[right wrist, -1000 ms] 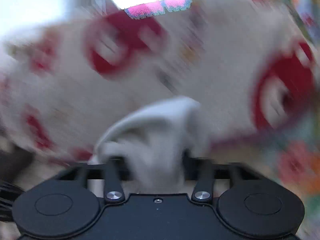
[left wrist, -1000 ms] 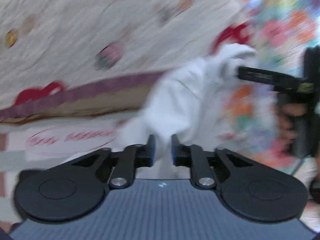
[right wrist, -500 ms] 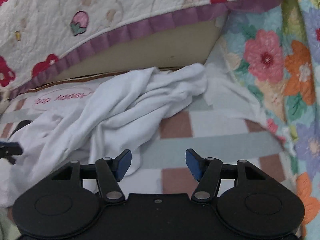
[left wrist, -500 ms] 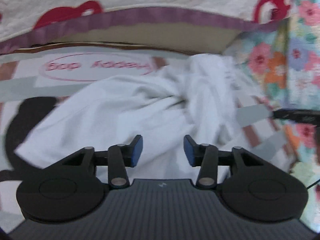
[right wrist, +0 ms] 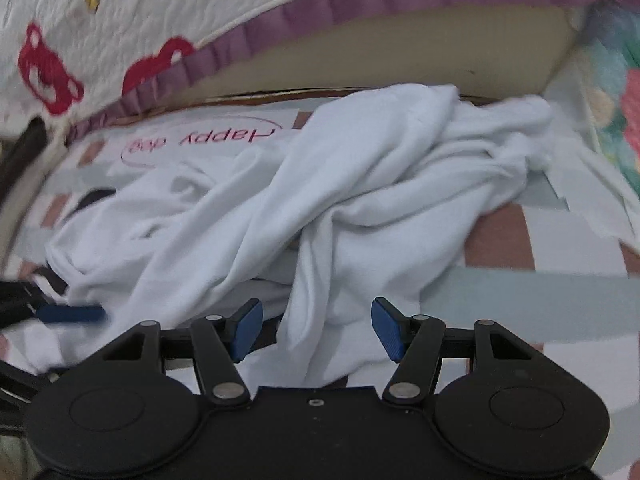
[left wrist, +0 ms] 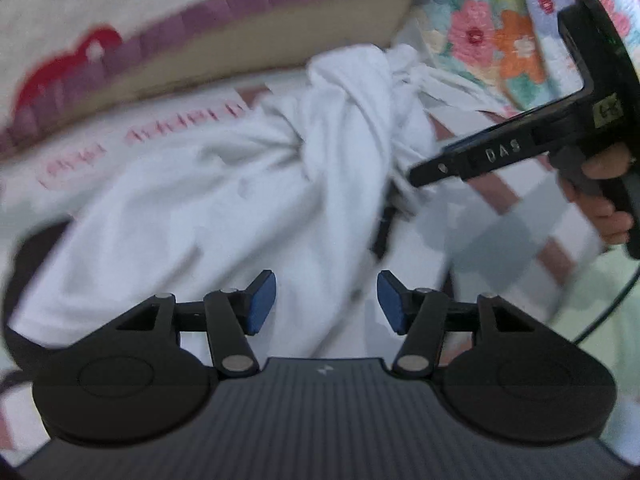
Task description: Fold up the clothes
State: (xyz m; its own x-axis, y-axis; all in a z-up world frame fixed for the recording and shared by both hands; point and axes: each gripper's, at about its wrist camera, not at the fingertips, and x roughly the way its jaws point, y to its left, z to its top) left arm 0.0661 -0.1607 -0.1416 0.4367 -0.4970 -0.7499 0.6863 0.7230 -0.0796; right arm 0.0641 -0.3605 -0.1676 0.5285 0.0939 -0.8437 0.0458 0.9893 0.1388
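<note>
A white garment (left wrist: 224, 200) lies crumpled on a checked mat; in the right wrist view it (right wrist: 320, 200) spreads across the middle, twisted and bunched toward the far right. My left gripper (left wrist: 326, 304) is open and empty, low over the garment's near edge. My right gripper (right wrist: 317, 328) is open and empty, with a fold of the garment lying between its fingers. The right gripper also shows in the left wrist view (left wrist: 416, 176), held by a hand, its tip at the garment's right side. A blue pad of the left gripper (right wrist: 72, 314) shows at the left of the right wrist view.
The checked mat (right wrist: 560, 292) with "Happy dog" lettering (right wrist: 204, 140) lies under the garment. A quilt with a purple border (right wrist: 320, 0) and red prints hangs over a mattress edge behind. A floral blanket (left wrist: 500, 40) lies at the right.
One second ago both grippers held the garment up, shut on it. They let it go and it dropped onto the mat. Both jaws opened wider and both grippers moved closer to the garment.
</note>
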